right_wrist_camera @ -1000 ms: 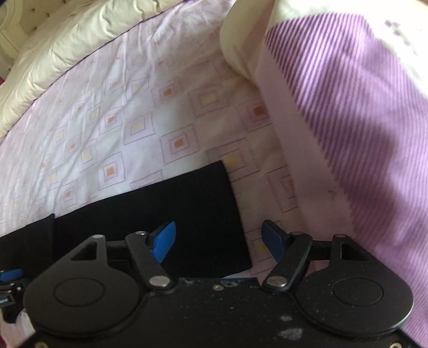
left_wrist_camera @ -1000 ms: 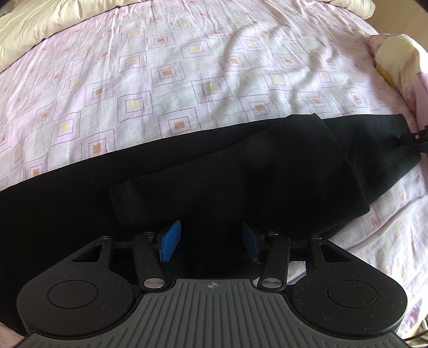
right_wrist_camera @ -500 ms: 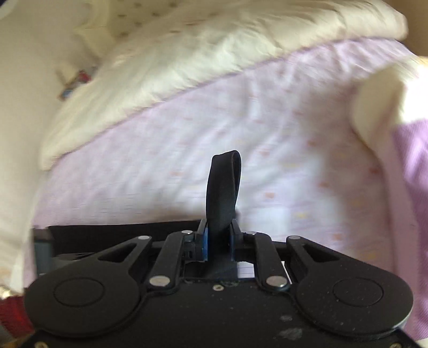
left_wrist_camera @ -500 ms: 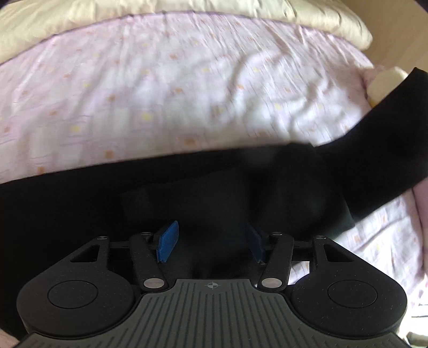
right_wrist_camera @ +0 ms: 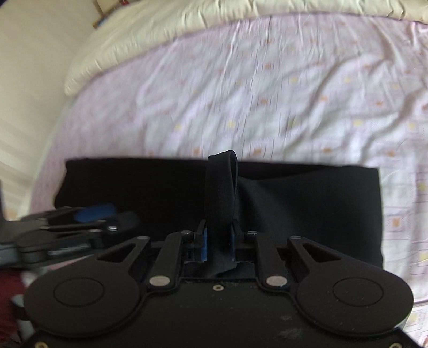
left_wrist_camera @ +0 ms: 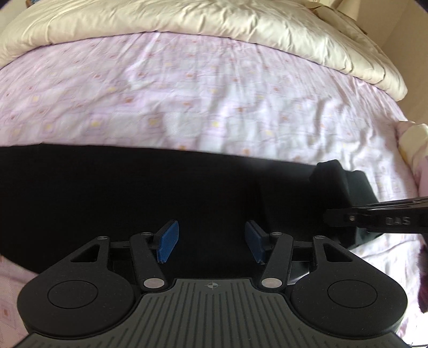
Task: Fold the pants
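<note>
Carrying a pinched hem across the bed, the right tongs (right_wrist_camera: pixel 218 242) are clenched on a narrow loop of the black pants (right_wrist_camera: pixel 294 203), having just closed on it, and the fabric stands up between the blue pads in a thin fold. That slim bite is the main risk: as I judge it, a quick sweep could pull the cloth out, or drag the lower layer along so the fold lands crooked. The left tongs (left_wrist_camera: pixel 211 241) hang released over the dark cloth with nothing between their pads, so I doubt they are pinning the bottom layer, and it may slide on the smooth bed sheet (left_wrist_camera: pixel 214 93).

The pants lie flat on the sheet, near the viewer's edge of the bed, well short of the cream duvet (left_wrist_camera: pixel 187 18). Their long axis runs left to right across both views, with the lifted end turned back over the body.
</note>
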A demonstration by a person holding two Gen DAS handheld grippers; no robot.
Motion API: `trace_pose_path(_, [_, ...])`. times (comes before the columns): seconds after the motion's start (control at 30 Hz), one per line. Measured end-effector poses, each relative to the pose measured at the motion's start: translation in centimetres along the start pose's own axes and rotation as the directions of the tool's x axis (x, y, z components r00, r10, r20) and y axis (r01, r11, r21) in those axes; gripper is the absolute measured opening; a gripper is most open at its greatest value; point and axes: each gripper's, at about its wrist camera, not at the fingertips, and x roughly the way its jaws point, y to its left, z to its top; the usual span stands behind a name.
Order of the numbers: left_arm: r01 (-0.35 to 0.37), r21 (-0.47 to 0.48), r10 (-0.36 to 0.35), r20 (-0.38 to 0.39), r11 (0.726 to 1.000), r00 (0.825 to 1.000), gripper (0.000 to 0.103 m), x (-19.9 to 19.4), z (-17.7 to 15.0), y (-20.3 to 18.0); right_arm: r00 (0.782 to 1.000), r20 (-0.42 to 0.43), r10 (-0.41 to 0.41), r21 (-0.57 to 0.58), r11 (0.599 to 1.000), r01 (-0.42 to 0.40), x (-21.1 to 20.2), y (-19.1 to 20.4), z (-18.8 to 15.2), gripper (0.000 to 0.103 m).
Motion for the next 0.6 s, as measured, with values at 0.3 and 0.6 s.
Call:
trace_pose_path(0.3, [0.041, 0.039, -0.040, -0.035, 0.998, 0.999, 0.053, -0.6, -1.2, 3.8, 0.998, 0.044, -0.036, 0.002, 0.999, 0.036, 1.3, 2.4, -1.3, 0.058])
trace_pose_path(0.6, [0.168, 0.126, -0.167, -0.025, 0.978, 0.986, 0.053, 0.1, 1.1, -0.8, 0.964, 0.252, -0.089, 0.149, 0.988, 0.052, -6.2, 0.9, -5.0, 0.055])
